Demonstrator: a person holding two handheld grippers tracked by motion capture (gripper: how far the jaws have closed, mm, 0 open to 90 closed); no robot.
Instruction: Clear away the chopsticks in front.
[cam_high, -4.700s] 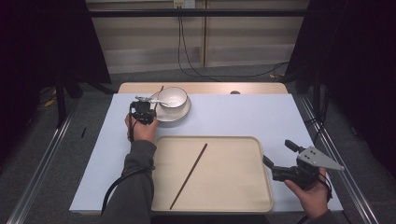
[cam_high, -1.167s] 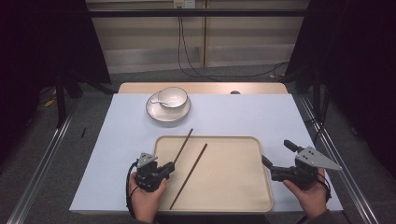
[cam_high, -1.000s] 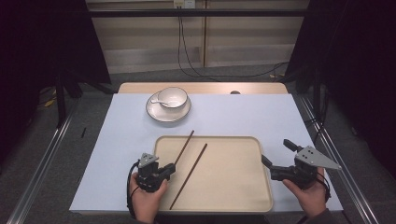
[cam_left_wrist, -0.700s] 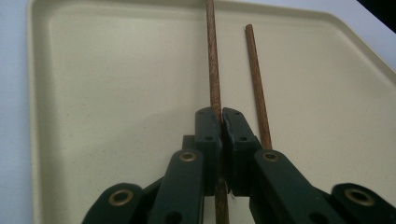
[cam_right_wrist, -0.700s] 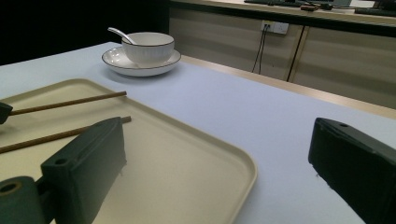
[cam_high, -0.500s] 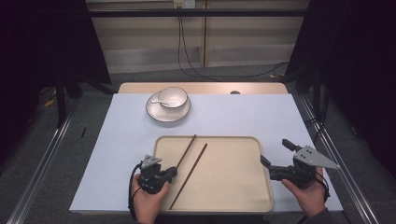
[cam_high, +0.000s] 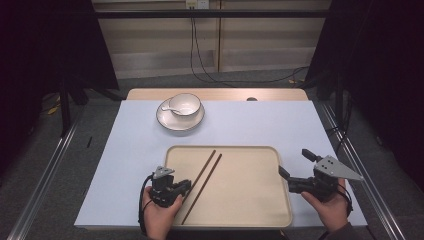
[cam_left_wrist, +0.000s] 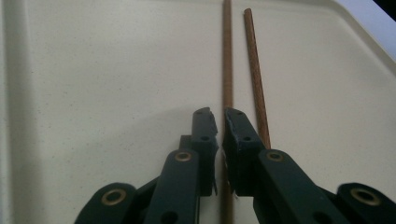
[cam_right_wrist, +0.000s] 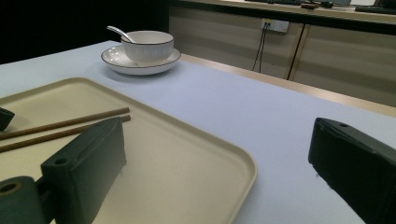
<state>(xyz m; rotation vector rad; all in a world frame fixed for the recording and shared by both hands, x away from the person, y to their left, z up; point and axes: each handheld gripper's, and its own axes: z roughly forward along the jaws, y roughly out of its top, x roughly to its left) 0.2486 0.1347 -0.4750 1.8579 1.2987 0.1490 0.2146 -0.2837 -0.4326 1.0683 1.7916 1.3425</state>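
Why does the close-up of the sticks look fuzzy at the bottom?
In the left gripper view the left tool sits too near the lens, so it blurs; the chopsticks farther up look sharper. In the high view everything is small but even.

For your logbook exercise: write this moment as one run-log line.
left gripper: shut on chopstick | second chopstick: beside it on tray | right gripper: open, empty

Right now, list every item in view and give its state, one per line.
Left claw: closed around one chopstick, low over the tray.
Right claw: open, empty, by the tray's right edge.
Second chopstick: lying free on the tray, beside the gripped one.
Tray: flat on the table, holding both chopsticks.
Bowl: upright on its plate, spoon inside.
Plate: flat on the table.
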